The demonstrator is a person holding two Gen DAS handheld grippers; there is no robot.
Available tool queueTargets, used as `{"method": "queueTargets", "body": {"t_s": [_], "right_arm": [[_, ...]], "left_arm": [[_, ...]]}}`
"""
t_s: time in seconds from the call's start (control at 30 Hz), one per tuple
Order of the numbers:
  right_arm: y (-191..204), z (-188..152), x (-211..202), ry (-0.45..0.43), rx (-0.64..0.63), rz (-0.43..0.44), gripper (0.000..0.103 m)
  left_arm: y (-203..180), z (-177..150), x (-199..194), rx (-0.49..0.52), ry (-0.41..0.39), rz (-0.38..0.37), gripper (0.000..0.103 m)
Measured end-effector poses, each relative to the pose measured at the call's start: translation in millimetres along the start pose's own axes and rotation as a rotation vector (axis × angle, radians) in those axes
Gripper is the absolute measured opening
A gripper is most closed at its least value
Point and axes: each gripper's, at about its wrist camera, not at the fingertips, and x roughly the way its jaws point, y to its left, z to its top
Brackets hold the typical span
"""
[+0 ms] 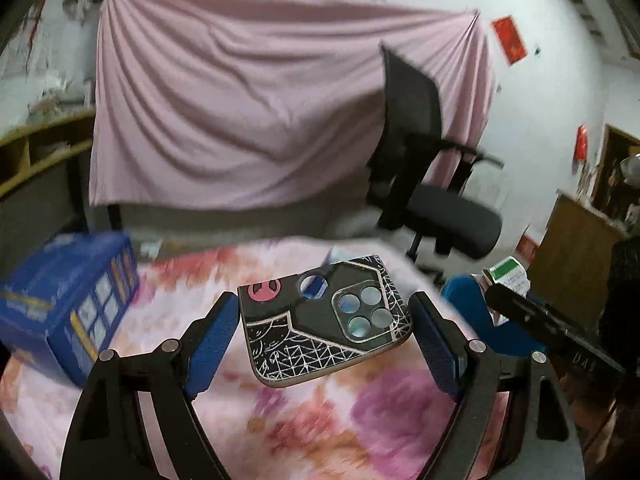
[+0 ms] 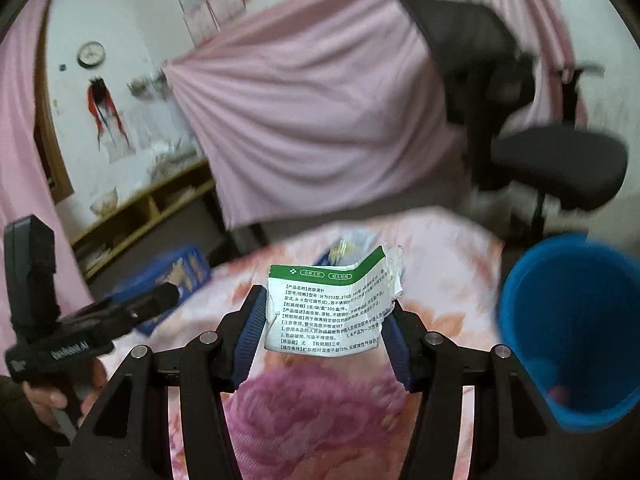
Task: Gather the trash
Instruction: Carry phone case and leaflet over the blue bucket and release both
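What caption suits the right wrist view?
Right hand-held gripper shut on torn paper packet, beside blue bin over floral cloth.
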Motion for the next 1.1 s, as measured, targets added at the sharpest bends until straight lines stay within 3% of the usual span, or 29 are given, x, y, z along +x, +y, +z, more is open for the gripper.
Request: {"method": "queueTargets", "body": {"t_s": [0.17, 0.3, 0.57, 0.77, 0.9, 1.1], "right_arm": [[-2.9, 9.7, -36.9, -0.199, -0.016, -0.046, 0.054], [-13.7, 13.6, -67.0, -0.329, -0.013, -0.121, 0.055], [-60.4, 10.2, -104.5, -0.415, 0.069, -0.286, 0.055], [-110.5, 4.9, -103.1, -0.349, 0.187, -0.351, 0.055], [-144.1, -1.7, -89.4, -0.28, 0.312, -0.364, 0.055], [-166.0, -10.5, -95.5, -0.24, 0.393, -0.435, 0.055]], "left_arm": [[-35.5, 20.2, -17.8, 0.055, -0.155, -0.054, 0.081], [-66.8, 28.0, -21.8, 0.115, -0.228, -0.085, 0.081], [-134.1, 36.2, 7.4, 0.218, -0.253, -0.202, 0.081], [-168.5, 34.7, 55.4, 0.207, -0.153, -0.254, 0.081], [-183.7, 29.2, 97.4, 0.17, -0.021, -0.273, 0.081], [-201.8, 18.0, 153.7, 0.149, 0.188, -0.286, 0.081]]}}
